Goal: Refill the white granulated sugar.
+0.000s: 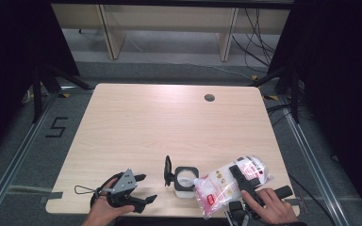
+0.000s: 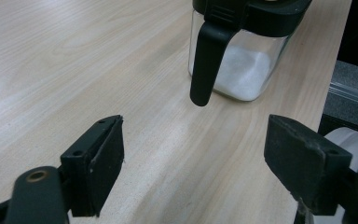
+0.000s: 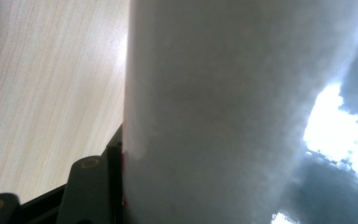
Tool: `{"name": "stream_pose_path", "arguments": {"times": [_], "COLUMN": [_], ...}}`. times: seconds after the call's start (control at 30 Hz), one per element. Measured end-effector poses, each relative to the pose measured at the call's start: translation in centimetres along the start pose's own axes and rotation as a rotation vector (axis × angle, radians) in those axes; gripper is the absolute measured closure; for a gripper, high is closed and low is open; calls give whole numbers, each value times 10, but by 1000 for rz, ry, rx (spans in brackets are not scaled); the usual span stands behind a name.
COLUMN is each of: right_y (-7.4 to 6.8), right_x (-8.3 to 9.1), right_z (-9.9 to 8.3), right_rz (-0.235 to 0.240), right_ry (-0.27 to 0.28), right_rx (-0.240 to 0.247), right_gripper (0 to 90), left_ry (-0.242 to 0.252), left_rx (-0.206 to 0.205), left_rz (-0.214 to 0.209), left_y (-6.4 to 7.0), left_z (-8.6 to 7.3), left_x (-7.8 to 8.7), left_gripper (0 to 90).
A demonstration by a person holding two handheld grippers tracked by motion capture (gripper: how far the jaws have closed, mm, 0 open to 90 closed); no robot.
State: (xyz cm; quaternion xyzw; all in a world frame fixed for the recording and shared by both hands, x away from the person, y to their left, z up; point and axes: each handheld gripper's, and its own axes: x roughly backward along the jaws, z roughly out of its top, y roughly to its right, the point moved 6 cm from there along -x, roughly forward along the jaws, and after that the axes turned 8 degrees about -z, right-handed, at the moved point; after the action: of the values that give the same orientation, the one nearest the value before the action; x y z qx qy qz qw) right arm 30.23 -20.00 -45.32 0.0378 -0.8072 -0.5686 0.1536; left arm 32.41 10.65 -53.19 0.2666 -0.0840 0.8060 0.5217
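Right gripper (image 1: 238, 181) clamping white bag (image 1: 226, 186) with unreadable red print, beside open-lidded jar (image 1: 185, 179), left gripper (image 1: 141, 188) jaws wide.

Bright counter, dark surround, one gripper view badly blurred

From above you had even overhead light on the counter (image 1: 136, 127), with a pale glare patch toward its far edge and black curtains swallowing both sides. Your left gripper (image 2: 193, 163) view was sharp on the wood, its jaws soft and close, a sheen streaking the grain. In your right gripper view the bag (image 3: 214, 112) was pressed against the lens, an unfocused grey blur with blown-out white at right.
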Motion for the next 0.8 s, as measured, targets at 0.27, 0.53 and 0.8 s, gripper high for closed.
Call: {"name": "stream_pose_path", "arguments": {"times": [0.27, 0.53, 0.8], "right_y": [1, 0, 1], "right_x": [2, 0, 1], "right_z": [0, 0, 0], "right_rz": [8, 5, 5], "right_ry": [-6, 5, 4], "right_rx": [1, 7, 1], "right_gripper": [418, 419, 419], "left_ry": [0, -15, -26], "left_rx": [-1, -4, -24], "left_rz": [-1, 12, 16], "left_y": [0, 0, -2], "left_z": [0, -1, -1], "left_x": [0, 1, 1], "left_gripper": [198, 197, 197]}}
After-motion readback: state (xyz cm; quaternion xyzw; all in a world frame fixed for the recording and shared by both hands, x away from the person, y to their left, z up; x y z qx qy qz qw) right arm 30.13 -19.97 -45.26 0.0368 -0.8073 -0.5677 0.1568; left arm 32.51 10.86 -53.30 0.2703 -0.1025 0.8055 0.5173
